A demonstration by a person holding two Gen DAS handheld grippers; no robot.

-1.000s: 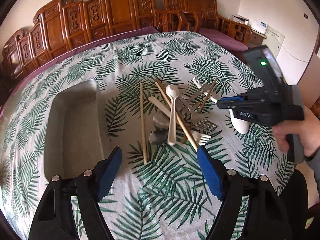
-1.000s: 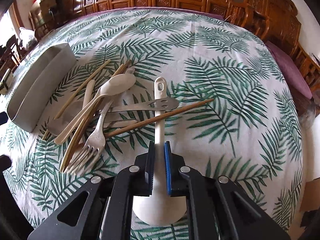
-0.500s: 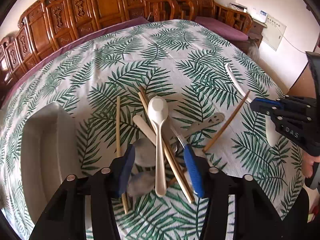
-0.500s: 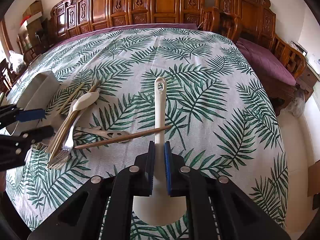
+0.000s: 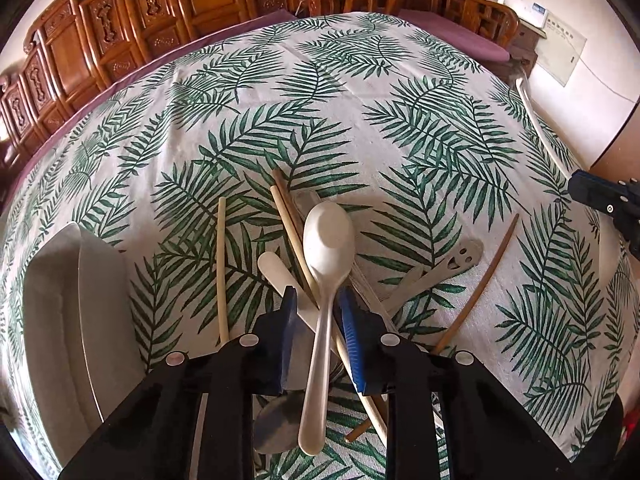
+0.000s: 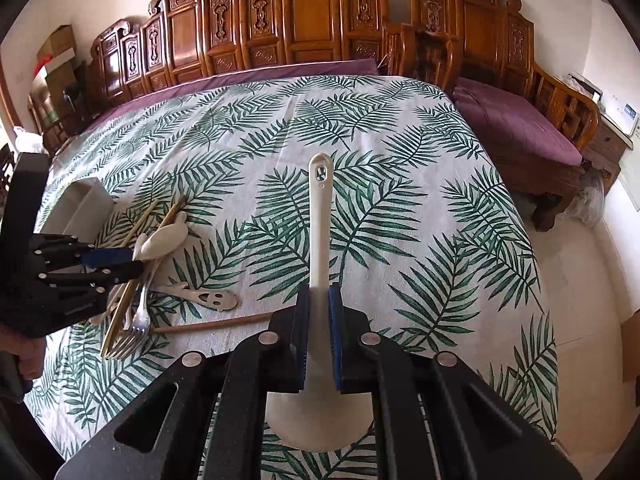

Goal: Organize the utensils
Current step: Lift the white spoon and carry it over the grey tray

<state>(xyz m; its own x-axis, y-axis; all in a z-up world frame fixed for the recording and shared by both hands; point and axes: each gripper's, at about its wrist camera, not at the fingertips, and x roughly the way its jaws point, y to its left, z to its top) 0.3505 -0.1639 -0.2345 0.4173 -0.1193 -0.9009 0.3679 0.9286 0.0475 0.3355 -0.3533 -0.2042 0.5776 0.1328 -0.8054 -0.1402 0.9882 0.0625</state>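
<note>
Spoon (image 5: pixel 326 280) lies atop the utensil pile on the table (image 5: pixel 360 92), bowl pointing away, handle running back between the left gripper (image 5: pixel 320 332) fingers, which have just been closing without visibly pressing it. Right gripper (image 6: pixel 318 332) fingers are clenched on a white ladle (image 6: pixel 320 240), handle pointing away, bowl nearest the camera, above the table.

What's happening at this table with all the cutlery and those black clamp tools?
A person is sorting utensils with a hand-held gripper in each hand. The right gripper is clamped on a white rice paddle, held above the leaf-print tablecloth. The left gripper has just been closing around the handle of a white spoon atop the pile of chopsticks and forks; its pads do not yet clearly press it. A grey tray waits beside the pile.
</note>
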